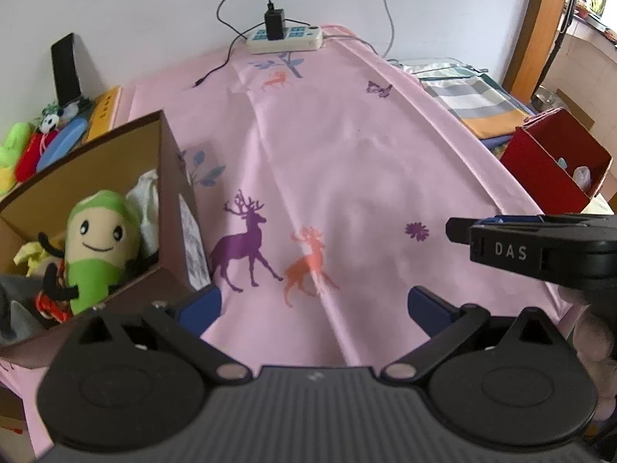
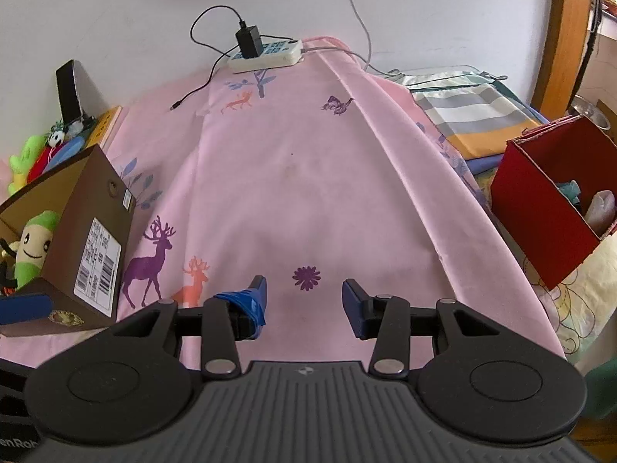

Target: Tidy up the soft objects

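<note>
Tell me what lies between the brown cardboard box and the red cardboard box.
Only bare pink deer-print cloth between the brown cardboard box and red cardboard box, per the right wrist view.

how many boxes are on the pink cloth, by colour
Brown cardboard box holding the green smiling plush toy: 1
Red cardboard box at the right edge of the pink deer-print cloth: 1
Total: 2
</note>
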Motion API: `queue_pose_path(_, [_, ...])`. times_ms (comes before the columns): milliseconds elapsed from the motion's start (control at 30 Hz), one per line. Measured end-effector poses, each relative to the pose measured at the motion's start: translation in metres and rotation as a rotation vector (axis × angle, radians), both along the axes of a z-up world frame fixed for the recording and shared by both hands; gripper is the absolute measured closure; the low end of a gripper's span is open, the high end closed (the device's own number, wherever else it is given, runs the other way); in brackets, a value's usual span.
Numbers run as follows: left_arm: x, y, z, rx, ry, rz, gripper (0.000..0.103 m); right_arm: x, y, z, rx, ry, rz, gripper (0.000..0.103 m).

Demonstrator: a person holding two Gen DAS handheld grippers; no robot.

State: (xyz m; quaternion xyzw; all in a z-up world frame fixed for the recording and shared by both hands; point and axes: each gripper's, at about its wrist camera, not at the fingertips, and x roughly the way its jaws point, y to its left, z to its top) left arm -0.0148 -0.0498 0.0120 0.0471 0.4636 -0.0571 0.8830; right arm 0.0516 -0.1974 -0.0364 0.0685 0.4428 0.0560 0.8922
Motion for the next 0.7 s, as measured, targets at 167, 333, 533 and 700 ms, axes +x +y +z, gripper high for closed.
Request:
queue_pose_path(167, [-0.009, 0.014, 0.001, 0.01, -0.018, 0.058, 0.001, 0.004, 0.012, -0.003, -0.001, 0.014, 0.063, 0.076])
queue_pose_path(333, [-0.021, 0.043, 0.003, 0.015, -0.026, 0.155, 0.001, 0.006, 0.036, -0.003, 0.002, 0.029, 0.154, 0.076])
queue_pose_path(533, [-0.038, 0.089, 0.004, 0.018, -0.026, 0.293, 0.001, 0.005, 0.077, -0.001, 0.007, 0.048, 0.289, 0.076])
queue_pose_path(700, [-0.059, 0.131, 0.008, 0.008, -0.029, 0.401, 0.001, 0.001, 0.111, 0.007, 0.037, 0.062, 0.407, 0.076])
